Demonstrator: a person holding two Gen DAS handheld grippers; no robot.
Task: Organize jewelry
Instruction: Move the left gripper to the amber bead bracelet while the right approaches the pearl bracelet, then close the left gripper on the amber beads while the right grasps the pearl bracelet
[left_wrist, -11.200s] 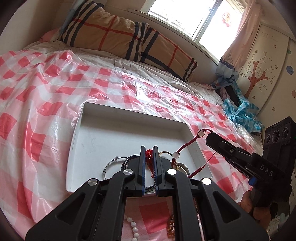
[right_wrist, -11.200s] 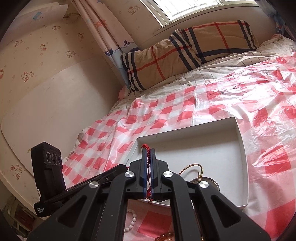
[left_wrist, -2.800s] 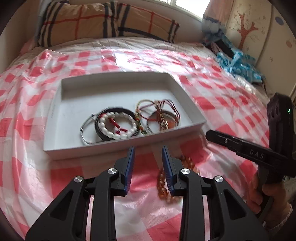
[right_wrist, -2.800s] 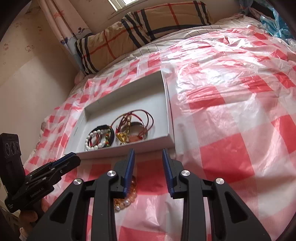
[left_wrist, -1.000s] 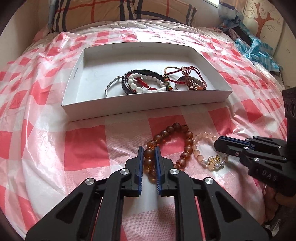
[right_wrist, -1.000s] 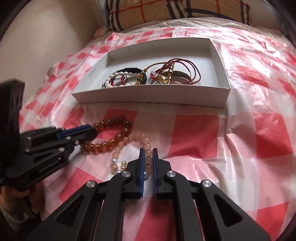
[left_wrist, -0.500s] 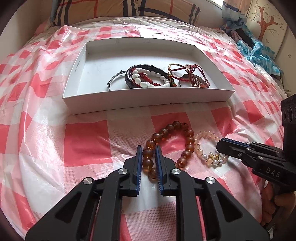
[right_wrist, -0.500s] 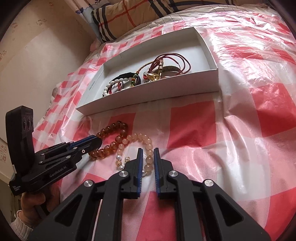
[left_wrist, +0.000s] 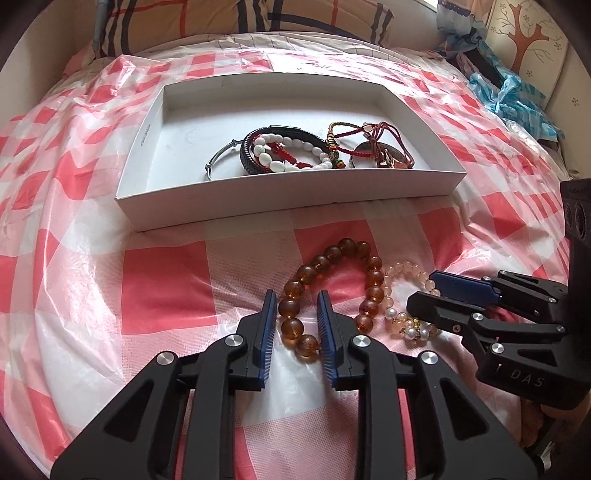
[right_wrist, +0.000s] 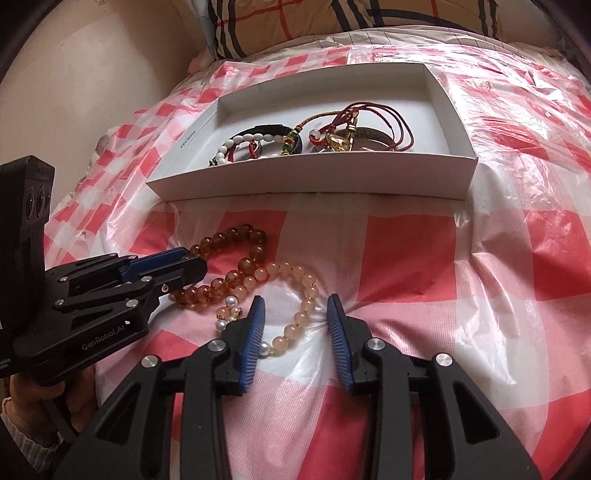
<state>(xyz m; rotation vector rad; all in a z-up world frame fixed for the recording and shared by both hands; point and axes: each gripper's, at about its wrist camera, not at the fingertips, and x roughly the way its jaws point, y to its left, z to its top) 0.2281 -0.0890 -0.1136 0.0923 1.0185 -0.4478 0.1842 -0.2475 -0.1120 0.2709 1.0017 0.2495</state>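
"DAS" is read on the right gripper (left_wrist: 430, 301), "GenRobot.AI" on the left gripper (right_wrist: 194, 264). Both pairs of fingers, previously closed, are now parted around amber bracelet (left_wrist: 334, 286) and pale bracelet (right_wrist: 299, 295) (on the bed).

A bed fills the room, covered by a glossy red-and-white checked plastic sheet (left_wrist: 92, 266) that crinkles and catches daylight. At the bed's far edge lies a tan plaid pillow (left_wrist: 236, 14) on a pale striped sheet (left_wrist: 295, 38); a plain beige wall (right_wrist: 92, 74) runs along its left edge. Past the far right corner stand a cream panel with a brown tree picture (left_wrist: 528, 40) and crumpled blue cloth (left_wrist: 517, 99).
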